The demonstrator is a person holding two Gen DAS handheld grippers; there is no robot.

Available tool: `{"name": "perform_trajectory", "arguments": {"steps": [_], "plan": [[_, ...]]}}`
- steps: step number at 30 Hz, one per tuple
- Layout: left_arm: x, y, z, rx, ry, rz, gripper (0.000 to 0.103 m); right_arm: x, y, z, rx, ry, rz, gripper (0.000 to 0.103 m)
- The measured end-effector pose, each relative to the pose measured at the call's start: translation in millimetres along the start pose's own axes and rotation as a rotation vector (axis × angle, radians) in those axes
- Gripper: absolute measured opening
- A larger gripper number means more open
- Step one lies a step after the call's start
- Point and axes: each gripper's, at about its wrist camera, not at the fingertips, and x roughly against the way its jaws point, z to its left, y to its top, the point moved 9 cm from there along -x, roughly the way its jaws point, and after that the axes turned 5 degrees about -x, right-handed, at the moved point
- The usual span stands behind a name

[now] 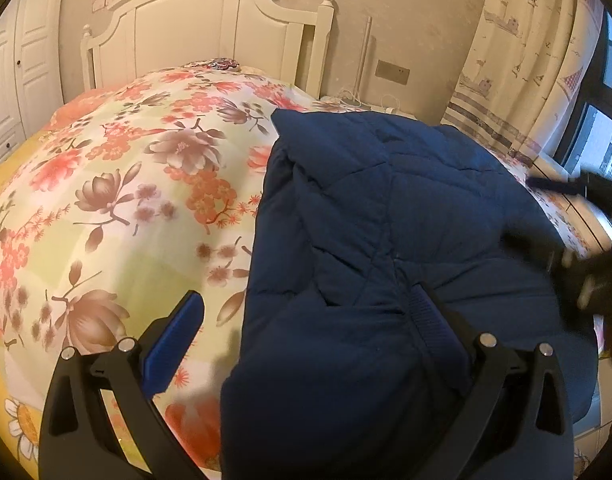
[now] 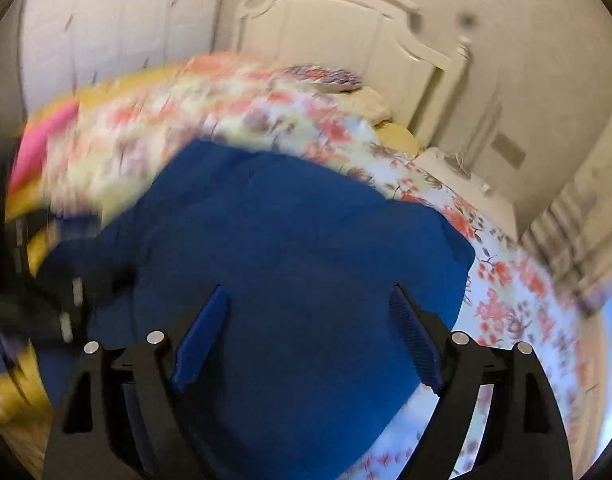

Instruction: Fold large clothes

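A navy blue quilted jacket (image 1: 385,240) lies bunched on the floral bedspread (image 1: 146,168). My left gripper (image 1: 309,312) is open and empty, its left finger over the bedspread and its right finger over the jacket's near edge. In the blurred right wrist view the same jacket (image 2: 290,232) fills the middle. My right gripper (image 2: 309,320) is open above it, both blue pads over the fabric, holding nothing. The right gripper also shows as a dark blurred shape (image 1: 585,240) at the jacket's right side in the left wrist view.
A white headboard (image 1: 210,32) stands at the far end of the bed, with a pillow (image 2: 325,76) below it. A wardrobe (image 1: 10,80) is at the left, a curtain (image 1: 525,60) and window at the right. A white bedside surface (image 2: 465,176) is beside the bed.
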Motion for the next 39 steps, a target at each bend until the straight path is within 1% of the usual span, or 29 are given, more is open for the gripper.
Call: {"name": "perform_trajectory", "arguments": {"steps": [2,3,4,5,6,7,8,9,10,11,13,14,15,17,19,20,22,23,24,29,33,34,35,36,38,39], "plan": [[0,0,0,0.001,0.005,-0.001,0.101,7,-6,-6,-0.059,0.036,0.009,0.081],[0,0,0,0.001,0.010,-0.002,0.101,16,-7,-8,-0.062,0.032,-0.003,0.081],[1,0,0,-0.002,0.014,-0.003,0.101,27,-7,-6,-0.056,0.029,-0.033,0.081],[1,0,0,-0.002,0.014,-0.003,0.101,44,-11,0,-0.042,0.045,-0.077,0.081],[1,0,0,0.000,0.012,-0.003,0.101,54,-17,7,-0.029,0.062,-0.100,0.081],[1,0,0,0.002,0.010,-0.003,0.101,57,-23,13,-0.015,0.067,-0.103,0.081],[0,0,0,0.003,0.008,-0.004,0.101,56,-39,22,0.011,0.063,-0.086,0.081],[0,0,0,0.002,0.007,-0.004,0.101,53,-47,25,0.009,0.053,-0.085,0.079],[0,-1,0,-0.001,0.009,-0.005,0.101,51,-55,24,-0.025,0.066,-0.093,0.079],[1,-1,-1,-0.004,0.012,-0.008,0.101,48,-59,20,-0.085,0.106,-0.089,0.080],[2,-2,-2,-0.007,0.028,-0.015,0.101,48,-61,15,-0.133,0.153,-0.070,0.081],[2,-1,-2,-0.008,0.033,-0.016,0.101,51,-59,13,-0.125,0.150,-0.061,0.081],[2,-1,-3,-0.013,0.041,-0.015,0.101,58,-55,14,-0.105,0.130,-0.057,0.081],[3,0,-3,-0.019,0.049,-0.015,0.101,69,-49,15,-0.085,0.109,-0.085,0.080],[2,0,-2,-0.014,0.045,-0.015,0.101,79,-45,22,-0.045,0.105,-0.133,0.081],[3,0,-2,-0.011,0.045,-0.016,0.101,77,-47,25,-0.037,0.112,-0.131,0.081],[4,-1,-2,-0.013,0.050,-0.020,0.101,58,-59,28,-0.064,0.135,-0.082,0.082],[5,-1,-3,-0.021,0.060,-0.025,0.101,54,-62,26,-0.103,0.167,-0.090,0.082],[5,-1,-4,-0.026,0.065,-0.028,0.101,53,-64,25,-0.113,0.183,-0.094,0.083],[7,-1,-5,-0.026,0.070,-0.031,0.101,53,-65,26,-0.108,0.158,-0.092,0.083],[10,-2,-5,-0.021,0.077,-0.018,0.101,51,-67,25,-0.125,0.164,-0.098,0.084],[15,1,-6,-0.026,0.087,0.007,0.101,51,-67,25,-0.129,0.162,-0.096,0.084],[22,8,-10,-0.053,0.098,0.031,0.101,50,-69,24,-0.132,0.161,-0.095,0.084],[28,15,-14,-0.078,0.098,0.031,0.099,49,-69,23,-0.135,0.162,-0.095,0.084],[54,50,-28,-0.141,0.087,-0.052,0.100,48,-68,23,-0.141,0.170,-0.096,0.085],[60,62,-33,-0.167,0.088,-0.075,0.100,48,-68,24,-0.144,0.170,-0.097,0.085]]}}
